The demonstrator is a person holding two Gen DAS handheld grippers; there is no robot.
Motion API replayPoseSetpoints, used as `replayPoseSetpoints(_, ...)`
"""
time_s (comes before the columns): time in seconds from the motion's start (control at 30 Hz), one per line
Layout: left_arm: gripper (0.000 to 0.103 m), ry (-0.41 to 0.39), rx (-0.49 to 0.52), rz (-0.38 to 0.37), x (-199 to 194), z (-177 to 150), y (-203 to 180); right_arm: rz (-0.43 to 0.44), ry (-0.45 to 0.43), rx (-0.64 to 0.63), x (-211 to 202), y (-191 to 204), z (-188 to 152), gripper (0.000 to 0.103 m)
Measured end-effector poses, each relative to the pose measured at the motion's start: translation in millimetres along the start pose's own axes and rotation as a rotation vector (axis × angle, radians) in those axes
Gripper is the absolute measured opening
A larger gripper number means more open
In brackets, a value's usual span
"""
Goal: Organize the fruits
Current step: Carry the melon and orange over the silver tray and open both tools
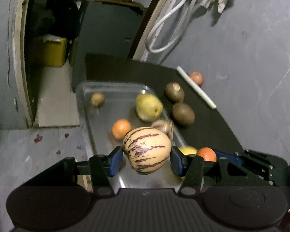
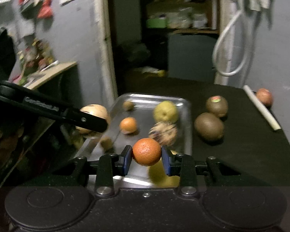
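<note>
My left gripper (image 1: 147,159) is shut on a cream melon with purple stripes (image 1: 147,149) and holds it over the near end of a steel tray (image 1: 98,116). My right gripper (image 2: 147,159) is shut on an orange (image 2: 147,151) above the same tray (image 2: 185,119); that orange also shows in the left wrist view (image 1: 206,153). In the tray lie a yellow pear (image 1: 148,107), an orange (image 1: 121,128), a second striped melon (image 1: 163,127) and a small brown fruit (image 1: 97,99). The left gripper with its melon (image 2: 94,116) shows at the left of the right wrist view.
Two kiwis (image 1: 175,91) (image 1: 183,114) lie on the dark table (image 1: 212,127) right of the tray. A white stick (image 1: 196,87) and a reddish fruit (image 1: 196,78) lie near the wall. A yellow fruit (image 1: 187,150) sits under the right gripper. White cables (image 1: 164,32) hang behind.
</note>
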State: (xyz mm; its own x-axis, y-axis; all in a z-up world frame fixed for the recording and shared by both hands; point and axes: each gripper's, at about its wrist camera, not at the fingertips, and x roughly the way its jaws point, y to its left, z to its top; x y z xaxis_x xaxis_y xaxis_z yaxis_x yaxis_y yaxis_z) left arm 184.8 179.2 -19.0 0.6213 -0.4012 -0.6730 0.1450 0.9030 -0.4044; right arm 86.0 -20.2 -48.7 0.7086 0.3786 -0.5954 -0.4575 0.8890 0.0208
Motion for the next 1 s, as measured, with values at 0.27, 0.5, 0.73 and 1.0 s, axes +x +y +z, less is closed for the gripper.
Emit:
replayPoseSetpoints(0.27, 0.057, 0.084, -0.015, 0.023, 7, -24, 13, 0.038, 0.118, -0.041, 11, 17, -14, 0.035)
replayPoseSetpoints(0.5, 0.058, 0.138, -0.001, 0.058, 15, -29, 15, 0.001, 0.189, 0.053, 22, 10, -23, 0.035)
replayPoseSetpoints(0.73, 0.058, 0.154, 0.027, 0.077, 21, -25, 9, -0.021, 0.216, 0.117, 30, 6, -22, 0.035)
replayPoseSetpoints(1.0, 0.058, 0.192, 0.069, 0.099, 30, -23, 0, -0.043, 0.249, 0.167, 37, 3, -16, 0.036)
